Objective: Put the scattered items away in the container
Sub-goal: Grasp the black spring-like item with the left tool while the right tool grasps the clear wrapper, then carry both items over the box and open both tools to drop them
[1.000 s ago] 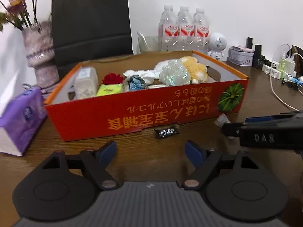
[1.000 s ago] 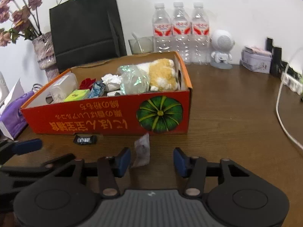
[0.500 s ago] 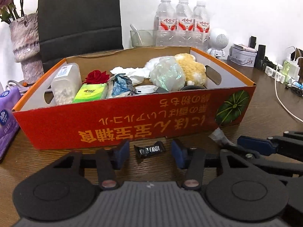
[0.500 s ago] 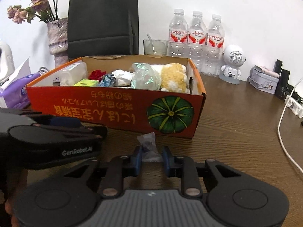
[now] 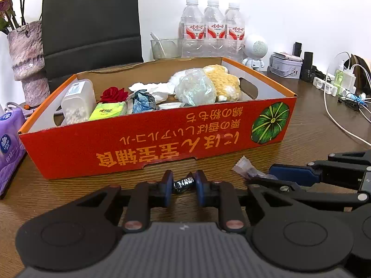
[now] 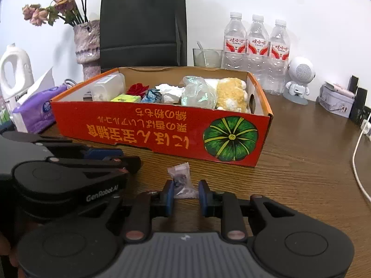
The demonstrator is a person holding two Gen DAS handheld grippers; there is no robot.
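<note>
The left gripper is closing its jaws on the candy, a small black bar that lies on the table just in front of the box; the pads already touch both ends, so its long axis runs across, from one pad to the other. The right gripper pinches the wrapper, a small clear packet which lies near the pumpkin picture on the box front, with its long axis pointing away toward the box. Both things are still low on the table, and the box wall stands between them and the inside. So I judge that the coming move is up first, then forward over the near wall. The left hand is nearer to the middle of the box, the right to its right end
</note>
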